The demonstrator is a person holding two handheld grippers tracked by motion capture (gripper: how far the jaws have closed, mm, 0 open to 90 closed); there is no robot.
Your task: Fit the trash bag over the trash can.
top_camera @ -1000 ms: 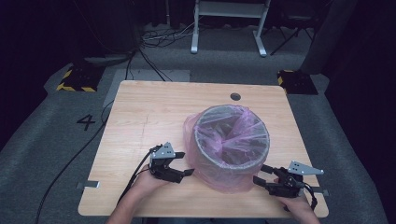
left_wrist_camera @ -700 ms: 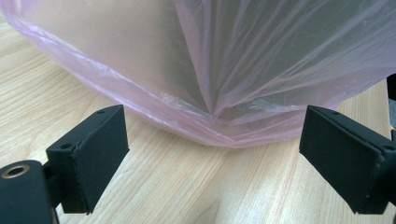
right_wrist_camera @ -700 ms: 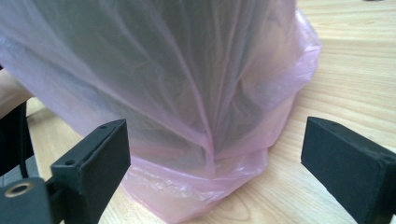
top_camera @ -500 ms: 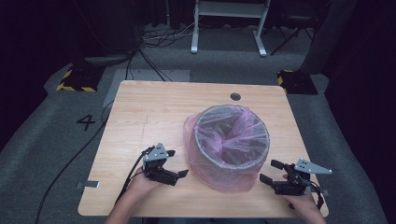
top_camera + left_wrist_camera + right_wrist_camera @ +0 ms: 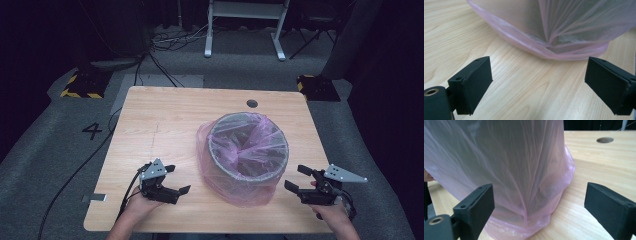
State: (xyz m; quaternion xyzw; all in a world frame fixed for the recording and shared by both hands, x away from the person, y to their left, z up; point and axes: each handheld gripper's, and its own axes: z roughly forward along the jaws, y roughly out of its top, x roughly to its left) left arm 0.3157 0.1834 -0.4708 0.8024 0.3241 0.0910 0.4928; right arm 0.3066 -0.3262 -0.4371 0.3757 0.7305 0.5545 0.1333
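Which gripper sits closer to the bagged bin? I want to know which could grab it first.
The left gripper, a short gap off the pink bag; the right gripper stands slightly farther off.

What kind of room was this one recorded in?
Probably a lab or studio set up for recording: a wooden table on grey carpet marked with a 4, floor cables, and hazard-striped blocks.

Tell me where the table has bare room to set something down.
Widest free patch: the table's left and far-left part, from its left edge to the pink bag over the bin. A narrower strip runs along the far edge around the cable hole. The near edge is crowded: the left hand-held gripper and right hand-held gripper flank the bin.
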